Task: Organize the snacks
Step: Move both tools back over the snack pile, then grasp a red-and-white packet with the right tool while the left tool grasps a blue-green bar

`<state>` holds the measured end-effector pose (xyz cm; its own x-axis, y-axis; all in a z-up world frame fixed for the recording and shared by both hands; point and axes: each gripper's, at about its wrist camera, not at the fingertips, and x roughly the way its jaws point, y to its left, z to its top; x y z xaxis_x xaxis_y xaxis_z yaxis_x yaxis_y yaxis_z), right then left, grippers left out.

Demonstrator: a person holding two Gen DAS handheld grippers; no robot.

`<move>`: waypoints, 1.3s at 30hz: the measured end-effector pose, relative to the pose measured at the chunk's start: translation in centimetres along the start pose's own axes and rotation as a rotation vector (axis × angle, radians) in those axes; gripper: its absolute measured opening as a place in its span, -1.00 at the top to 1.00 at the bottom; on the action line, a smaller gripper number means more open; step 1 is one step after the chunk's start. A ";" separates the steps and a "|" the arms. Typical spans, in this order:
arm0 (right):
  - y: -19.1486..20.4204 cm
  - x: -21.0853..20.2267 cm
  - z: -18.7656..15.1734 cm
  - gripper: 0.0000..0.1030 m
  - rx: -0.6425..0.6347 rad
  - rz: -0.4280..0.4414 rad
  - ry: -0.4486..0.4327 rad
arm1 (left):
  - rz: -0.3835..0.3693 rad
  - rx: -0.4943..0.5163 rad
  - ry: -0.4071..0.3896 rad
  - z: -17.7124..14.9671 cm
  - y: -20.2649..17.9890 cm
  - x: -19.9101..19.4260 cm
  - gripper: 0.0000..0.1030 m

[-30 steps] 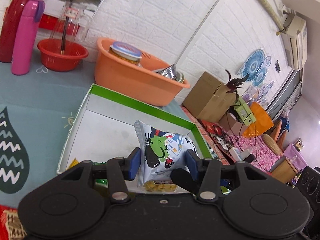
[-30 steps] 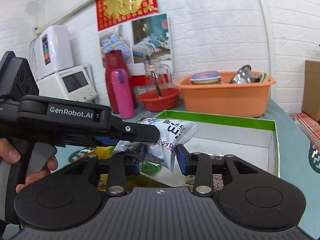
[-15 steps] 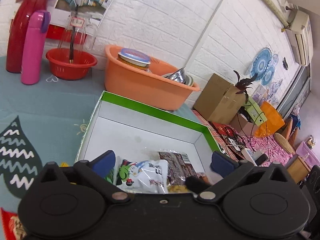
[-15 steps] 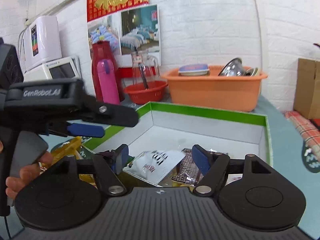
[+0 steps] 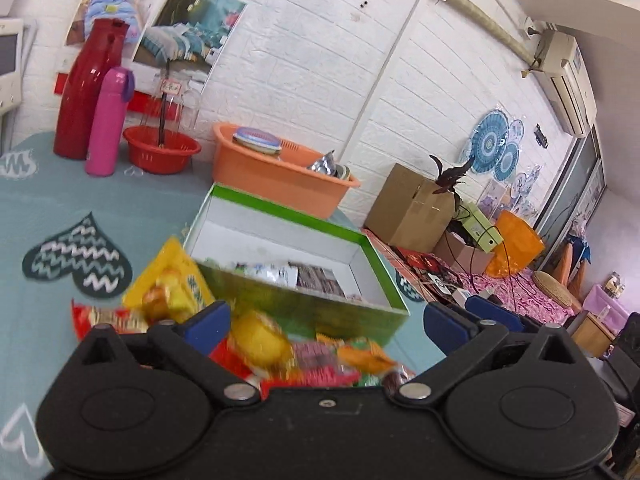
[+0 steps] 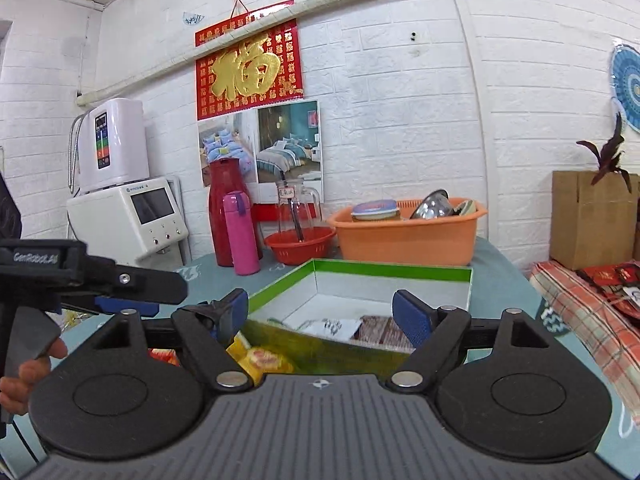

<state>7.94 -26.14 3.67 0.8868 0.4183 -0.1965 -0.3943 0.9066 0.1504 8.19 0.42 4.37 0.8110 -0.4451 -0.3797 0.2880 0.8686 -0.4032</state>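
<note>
The green-rimmed white box [image 5: 372, 248] lies on the teal cloth. In it are a white snack packet [image 5: 268, 270] and a dark brown one [image 5: 316, 278]. My left gripper [image 5: 326, 322] is open and empty, back from the box's near wall and over a loose pile of snacks: a yellow bag [image 5: 176, 280], a red packet [image 5: 108, 316] and an orange one [image 5: 364, 354]. My right gripper [image 6: 320, 314] is also open and empty, just short of the same box [image 6: 392, 274], with the white packet [image 6: 332, 326] beyond its fingers. The left gripper [image 6: 124, 304] shows at its left.
An orange basin [image 5: 280, 172] with dishes stands behind the box. A red bowl [image 5: 160, 154], a pink flask [image 5: 106, 120] and a red jug [image 5: 86, 88] stand at the back left. A white water machine [image 6: 128, 216] is by the wall, and a cardboard box [image 6: 592, 220] off the table's right.
Both grippers let go of their snack packets, which now lie in the box. Both jaws have spread wide and both grippers have drawn back from the box to the snack pile.
</note>
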 end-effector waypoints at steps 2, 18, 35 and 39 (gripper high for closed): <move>0.2 -0.7 -0.9 -1.00 0.002 -0.008 0.021 | -0.009 -0.031 0.016 -1.5 0.4 -0.6 -1.00; 0.7 0.9 -7.0 -1.00 -0.013 -0.002 0.243 | 0.084 -0.129 0.111 -8.7 3.4 -3.7 -1.00; -0.5 -2.1 -8.4 -0.20 -0.001 0.086 0.339 | -0.015 -0.052 0.152 -8.6 0.9 -1.9 -1.00; -0.2 -1.8 -8.5 -0.45 -0.009 0.087 0.328 | -0.006 -0.064 0.145 -8.6 1.2 -2.4 -1.00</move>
<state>4.40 -26.62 -4.26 0.7251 0.4888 -0.4851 -0.4690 0.8663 0.1719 2.20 0.62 -2.35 0.7255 -0.4815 -0.4917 0.2563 0.8521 -0.4563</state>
